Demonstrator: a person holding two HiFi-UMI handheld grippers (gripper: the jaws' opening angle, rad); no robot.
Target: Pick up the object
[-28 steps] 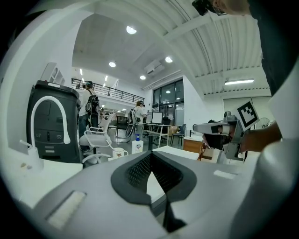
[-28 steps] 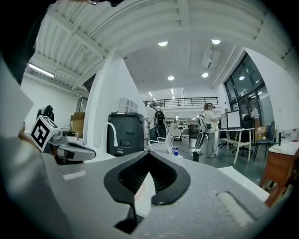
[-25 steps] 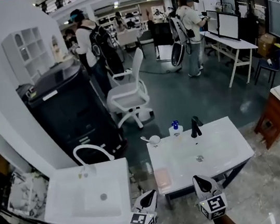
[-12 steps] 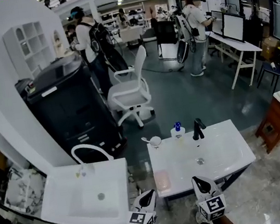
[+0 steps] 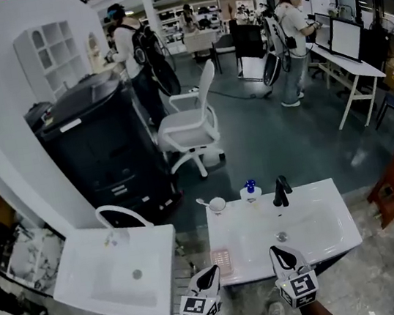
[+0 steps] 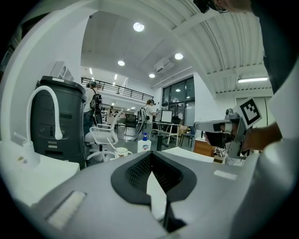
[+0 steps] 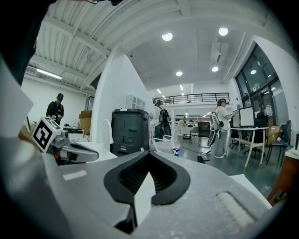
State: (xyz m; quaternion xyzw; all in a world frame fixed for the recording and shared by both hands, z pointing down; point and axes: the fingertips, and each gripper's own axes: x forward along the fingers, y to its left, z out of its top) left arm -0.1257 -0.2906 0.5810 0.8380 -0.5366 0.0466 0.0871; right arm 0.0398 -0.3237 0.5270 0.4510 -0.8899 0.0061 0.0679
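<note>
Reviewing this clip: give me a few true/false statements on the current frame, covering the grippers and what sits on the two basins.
1. The left gripper and right gripper are both shut and empty. True.
2. The right-hand basin has a white faucet. False: it has the black faucet; the white arched faucet is on the left-hand basin.
3. A pump bottle stands beside the black faucet. True.
4. The pink item lies in the left-hand basin. False: it lies on the right-hand basin's front left corner.
5. The left gripper holds the cup. False: the cup stands at the right-hand basin's back edge, untouched.
</note>
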